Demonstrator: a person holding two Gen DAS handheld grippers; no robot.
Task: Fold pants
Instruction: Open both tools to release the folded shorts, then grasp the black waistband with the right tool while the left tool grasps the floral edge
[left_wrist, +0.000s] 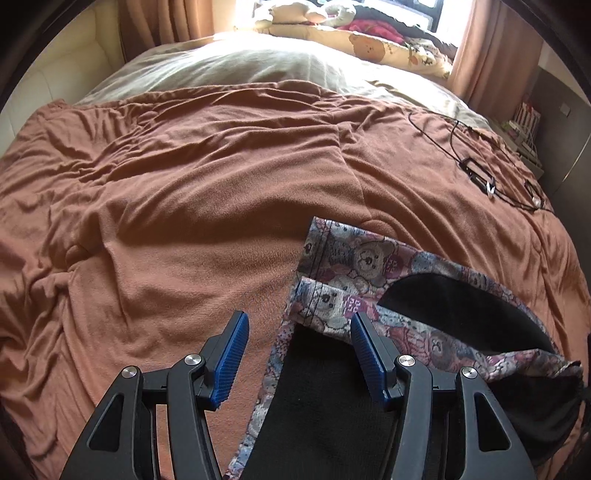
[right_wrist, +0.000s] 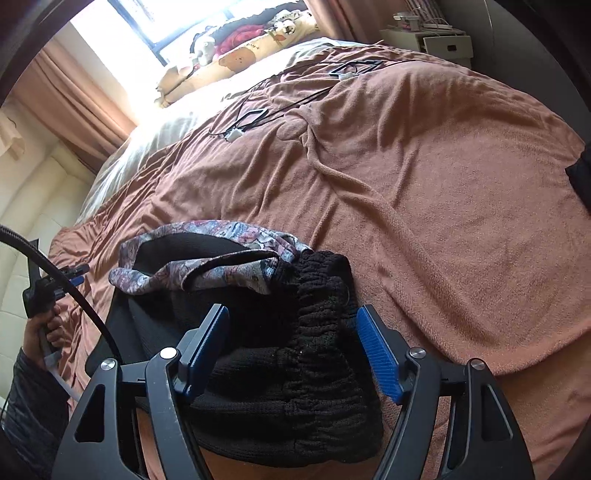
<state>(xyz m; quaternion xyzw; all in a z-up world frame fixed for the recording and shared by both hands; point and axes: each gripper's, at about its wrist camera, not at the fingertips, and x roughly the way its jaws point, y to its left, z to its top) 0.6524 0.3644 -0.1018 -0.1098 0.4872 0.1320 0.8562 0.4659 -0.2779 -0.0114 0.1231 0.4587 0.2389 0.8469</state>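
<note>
The pants are bear-patterned outside with a black lining and lie folded on the brown blanket. Both leg cuffs point away from me in the left wrist view. My left gripper is open and empty, just above the near part of the legs. In the right wrist view the pants show their black ribbed waistband bunched near me. My right gripper is open, with its fingers on either side of the waistband and not closed on it. The left gripper shows there at far left, held by a hand.
Black cables with small devices lie on the blanket at the far right, also in the right wrist view. Pillows and a heap of bedding lie at the head of the bed under the window. A bedside unit stands beyond the bed.
</note>
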